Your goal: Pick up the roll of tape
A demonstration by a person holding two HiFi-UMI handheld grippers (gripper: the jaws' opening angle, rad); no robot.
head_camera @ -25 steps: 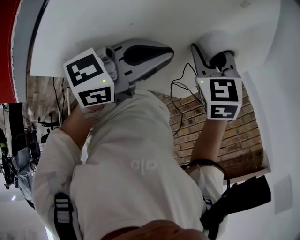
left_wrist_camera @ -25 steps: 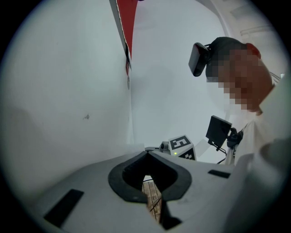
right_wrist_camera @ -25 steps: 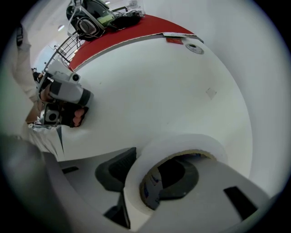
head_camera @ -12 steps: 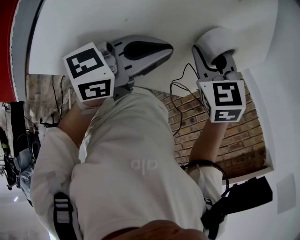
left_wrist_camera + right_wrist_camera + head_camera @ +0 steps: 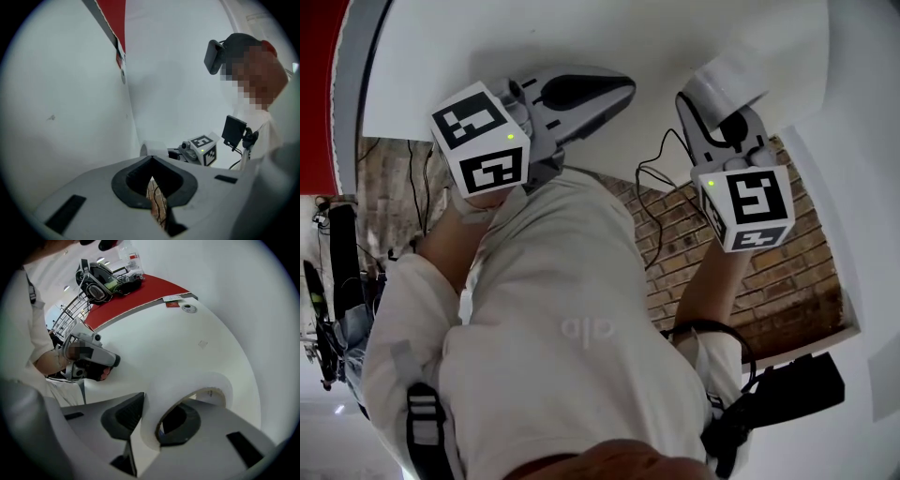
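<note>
- right gripper (image 5: 150,420): jaws have just been closing and now pinch one wall of the roll of tape (image 5: 206,383). one jaw is on the outside of the white roll, the other reaches through its hole.
- head view: the roll of tape sits at the tips of the right gripper, over the white table (image 5: 581,37) close to its near edge, on the right. the gripper points down at it and its marker cube (image 5: 750,202) faces the camera.
- can't tell whether the roll is touching the tabletop or just off it.
- left gripper (image 5: 151,158): jaws together, tips meeting, nothing held. only a narrow slit is left behind the tips, with brick showing through it.
- left gripper lies about level over the table's near edge, well left of the roll, pointing toward it. its own view shows the roll and the right gripper's cube just past its tips.
- right gripper view: the left gripper is gripped in the person's hand (image 5: 58,362), and a red surface (image 5: 140,296) lies along the table's far side.
- a thin black cable (image 5: 652,178) hangs below the table edge between the two grippers, in front of the brick surface (image 5: 769,281).
</note>
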